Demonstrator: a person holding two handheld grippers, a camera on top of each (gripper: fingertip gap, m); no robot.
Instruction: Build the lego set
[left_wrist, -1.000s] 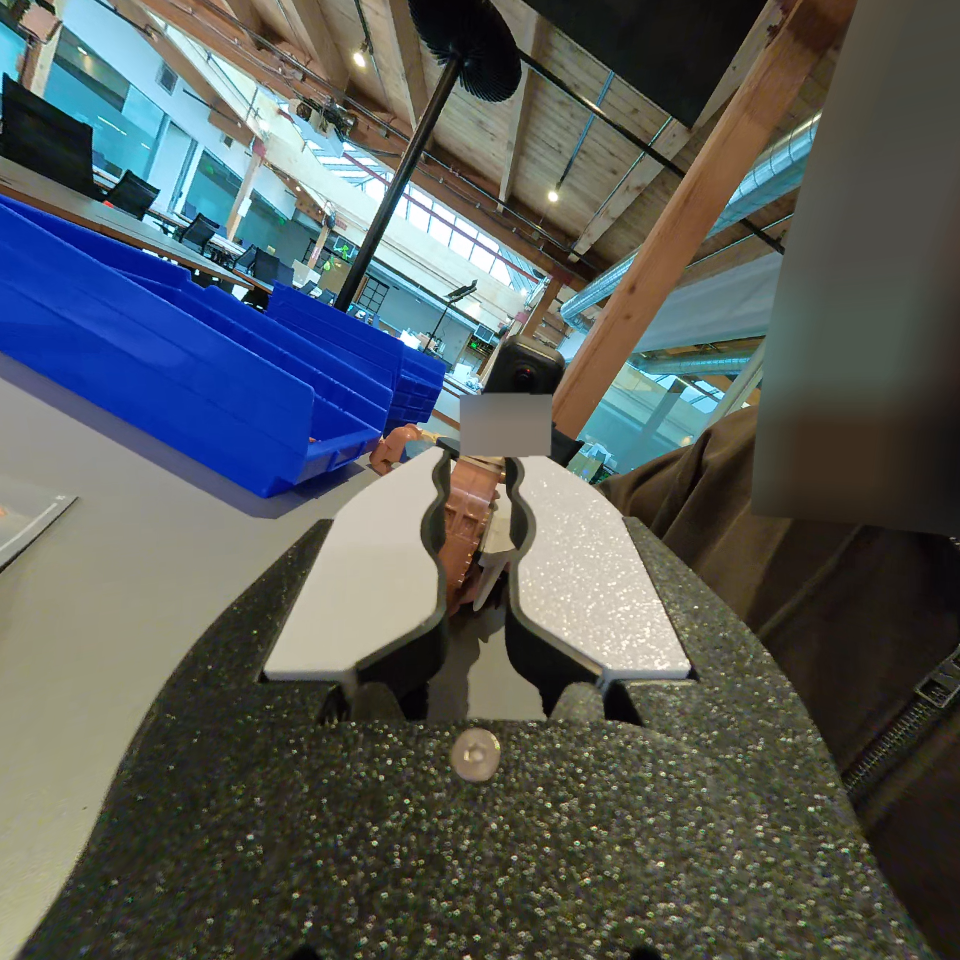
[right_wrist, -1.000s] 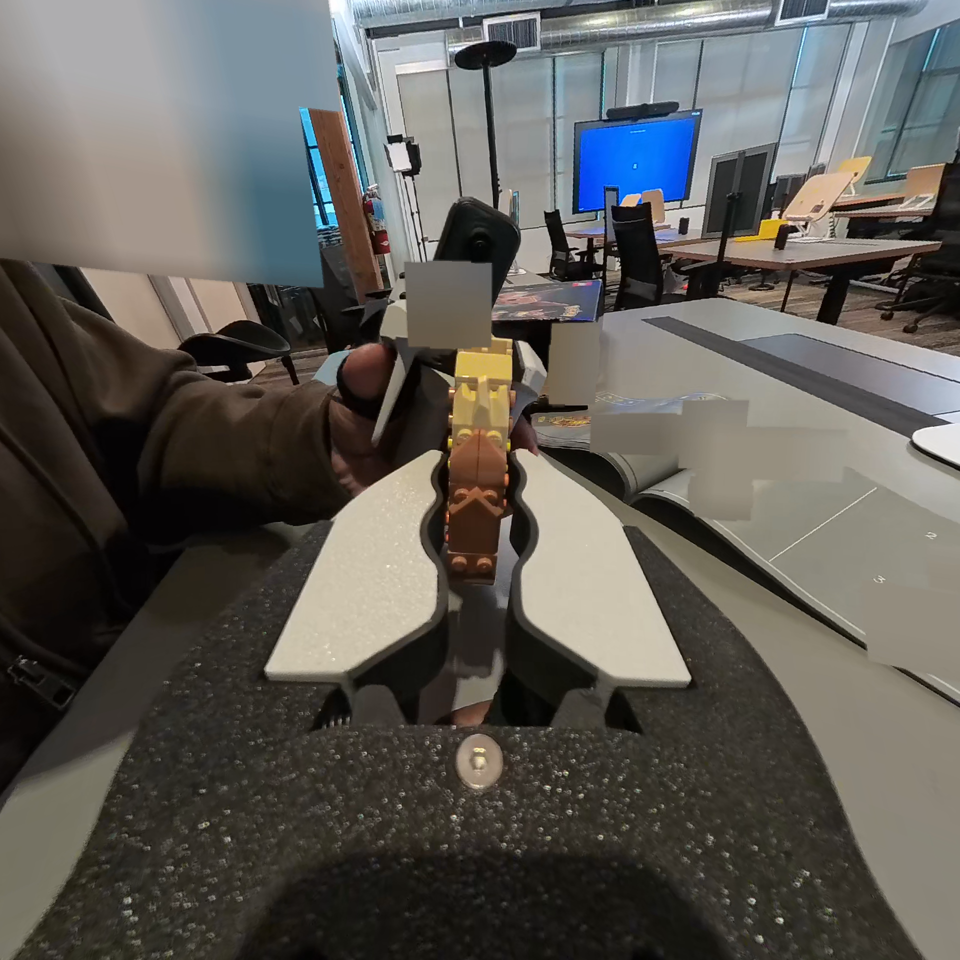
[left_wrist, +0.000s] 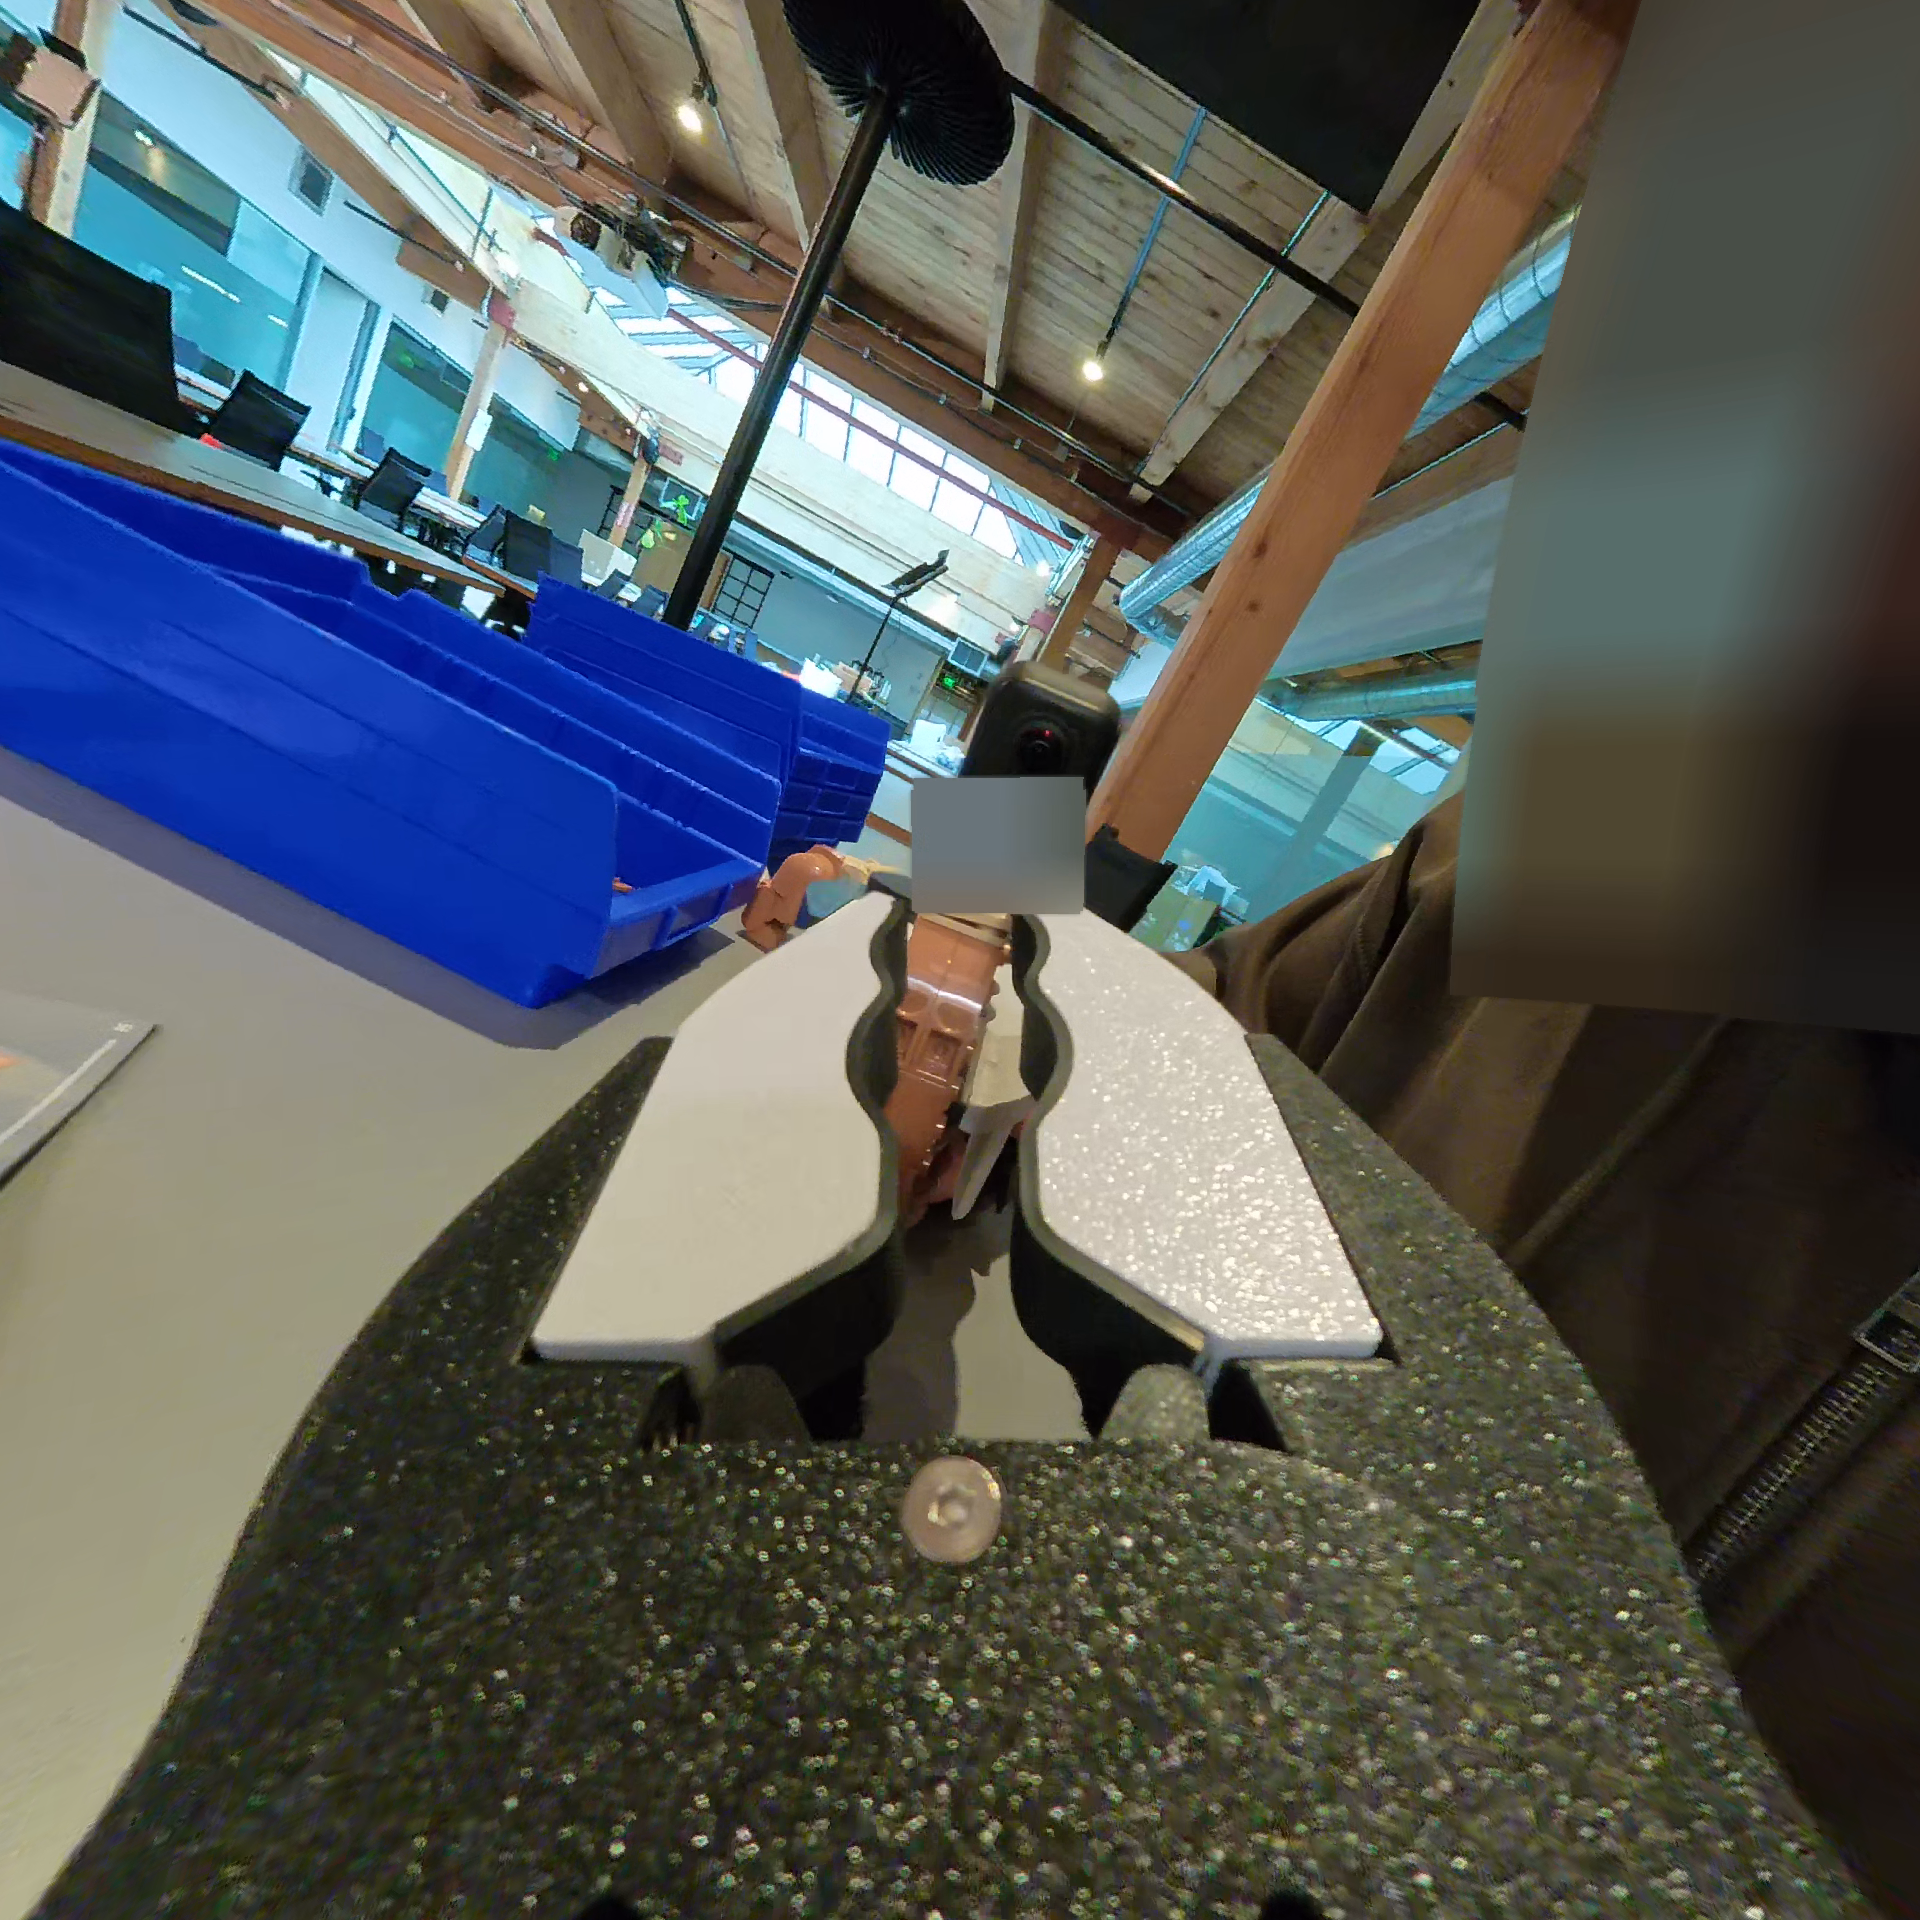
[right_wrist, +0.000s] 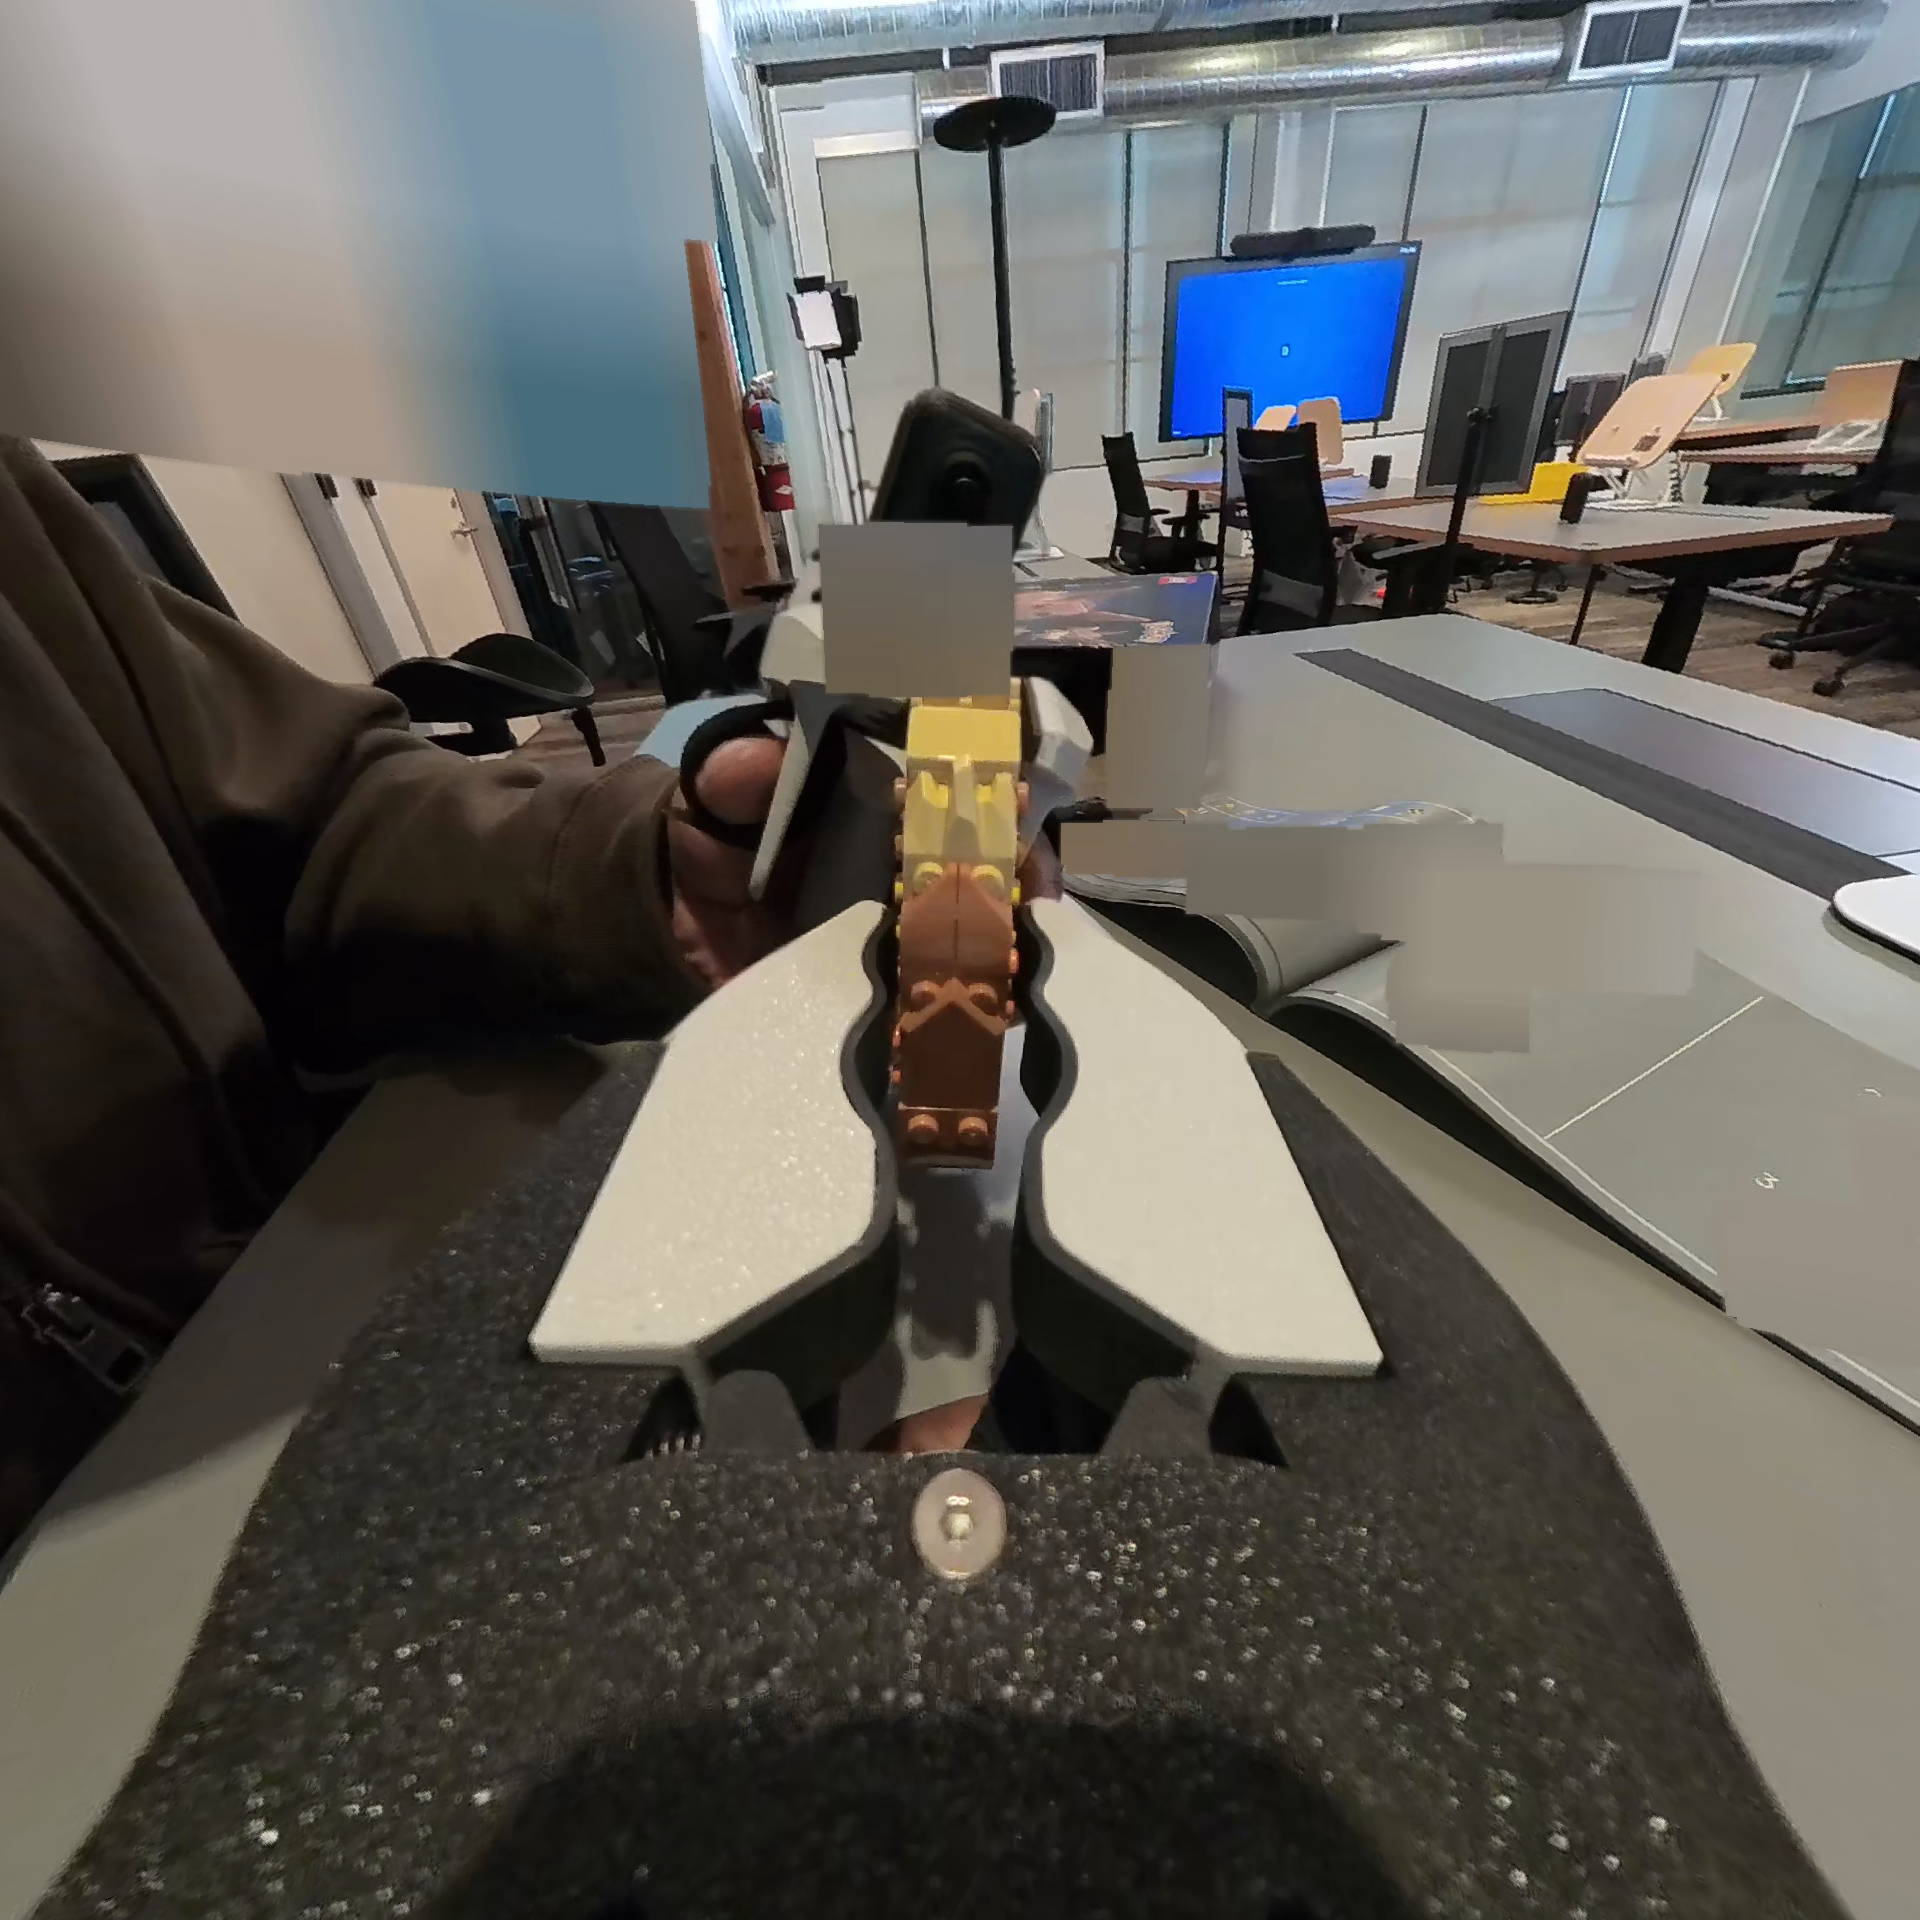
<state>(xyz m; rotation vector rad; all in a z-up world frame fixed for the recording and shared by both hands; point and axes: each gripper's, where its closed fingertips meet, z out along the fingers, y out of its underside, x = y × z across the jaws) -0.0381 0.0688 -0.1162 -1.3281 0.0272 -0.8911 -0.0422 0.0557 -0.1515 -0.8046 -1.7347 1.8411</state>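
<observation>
Two hand-held grippers meet over a grey table (left_wrist: 260, 1143), both clamped on the same brown-and-yellow lego assembly (right_wrist: 956, 997), which is held up in the air between them. In the right wrist view, the right hand-held gripper (right_wrist: 954, 987) grips the brown lower part of the model, whose studded brown end points back toward the camera between the fingers (right_wrist: 748, 1122), while its yellow upper section rises just past the fingertips. Directly beyond the yellow part, facing it, is the left hand-held gripper (right_wrist: 935, 748), carried by a person's hand (right_wrist: 717, 831) in a dark brown sleeve (right_wrist: 416, 862) that comes in from the left side of that view. In the left wrist view, the left hand-held gripper (left_wrist: 951, 997) is closed on the brown lego assembly (left_wrist: 935, 1049), with a pale grey piece showing against the inner face of the finger on the right side; the black camera of the opposite unit stands just beyond the fingertips. A second, smaller brown lego piece (left_wrist: 790, 894) lies on the table just beyond and to the left of that gripper's fingertips, near the end of a row of blue storage bins (left_wrist: 364, 748) that runs off to the left. An open instruction booklet (right_wrist: 1558, 1091) lies flat on the table to the right of the right hand-held gripper, well apart from the model.
</observation>
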